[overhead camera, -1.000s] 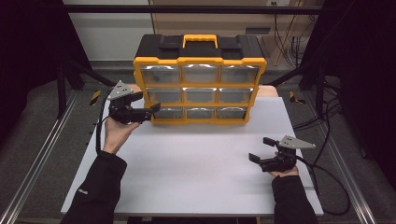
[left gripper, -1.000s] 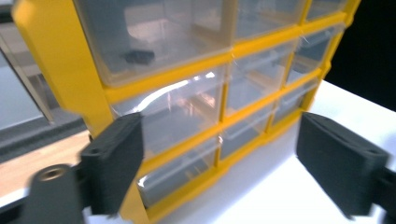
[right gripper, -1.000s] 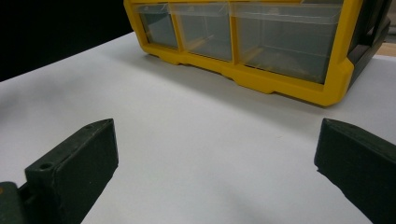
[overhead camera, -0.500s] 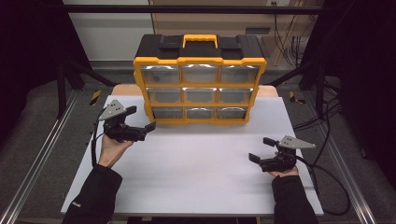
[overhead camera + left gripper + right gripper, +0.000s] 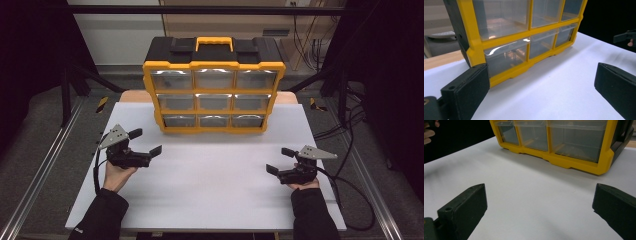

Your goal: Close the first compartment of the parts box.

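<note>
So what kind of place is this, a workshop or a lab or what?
Most likely a lab-style recording bench, not a home. A white table sits inside a dark metal frame with side rails, loose cables lie on the floor, and a yellow and black drawer organizer stands at the back.

Lab: framed rig table [image 5: 210, 200], cables [image 5: 345, 130].
</note>
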The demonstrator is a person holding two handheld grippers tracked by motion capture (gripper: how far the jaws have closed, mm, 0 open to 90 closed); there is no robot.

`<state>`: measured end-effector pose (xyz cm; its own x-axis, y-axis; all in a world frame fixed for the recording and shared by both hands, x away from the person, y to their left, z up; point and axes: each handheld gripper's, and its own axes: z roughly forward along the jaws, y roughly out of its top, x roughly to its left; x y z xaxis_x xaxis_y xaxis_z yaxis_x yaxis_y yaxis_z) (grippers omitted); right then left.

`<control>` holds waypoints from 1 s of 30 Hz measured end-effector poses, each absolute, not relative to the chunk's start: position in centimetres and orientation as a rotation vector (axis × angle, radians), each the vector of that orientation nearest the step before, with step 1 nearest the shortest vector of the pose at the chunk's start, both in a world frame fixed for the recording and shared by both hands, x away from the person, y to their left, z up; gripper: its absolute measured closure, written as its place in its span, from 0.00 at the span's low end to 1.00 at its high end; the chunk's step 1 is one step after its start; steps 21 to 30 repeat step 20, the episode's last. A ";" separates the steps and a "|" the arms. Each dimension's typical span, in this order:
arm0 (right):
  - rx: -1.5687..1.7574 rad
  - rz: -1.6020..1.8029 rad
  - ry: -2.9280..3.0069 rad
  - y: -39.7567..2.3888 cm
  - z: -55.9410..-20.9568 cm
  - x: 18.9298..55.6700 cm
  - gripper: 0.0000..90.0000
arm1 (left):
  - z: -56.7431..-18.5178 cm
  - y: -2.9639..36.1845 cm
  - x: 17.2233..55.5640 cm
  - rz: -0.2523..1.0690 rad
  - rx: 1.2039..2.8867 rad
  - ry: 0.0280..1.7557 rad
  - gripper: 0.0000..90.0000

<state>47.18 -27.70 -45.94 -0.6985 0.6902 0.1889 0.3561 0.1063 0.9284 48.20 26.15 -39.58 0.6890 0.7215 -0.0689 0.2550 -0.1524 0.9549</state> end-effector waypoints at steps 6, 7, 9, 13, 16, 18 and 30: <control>1.032 1.623 2.095 -27.8 -45.9 47.2 0.00 | -41.3 26.8 47.7 0.487 1.736 0.809 0.00; 1.032 1.622 2.095 -27.8 -45.9 47.1 0.00 | -41.5 26.9 47.7 0.483 1.738 0.811 0.00; 1.031 1.622 2.096 -27.8 -45.9 47.1 0.00 | -42.1 27.0 47.5 0.483 1.746 0.814 0.00; 1.034 1.621 2.094 -27.8 -45.9 47.1 0.00 | -42.6 27.2 47.5 0.473 1.750 0.821 0.00; 1.032 1.619 2.095 -27.8 -45.9 47.1 0.00 | -42.8 27.4 47.4 0.475 1.742 0.826 0.00; 1.030 1.620 2.092 -27.9 -45.9 47.1 0.00 | -42.9 27.6 47.4 0.483 1.745 0.829 0.00; 1.032 1.623 2.089 -27.9 -45.9 47.1 0.00 | -43.0 27.7 47.3 0.483 1.745 0.835 0.00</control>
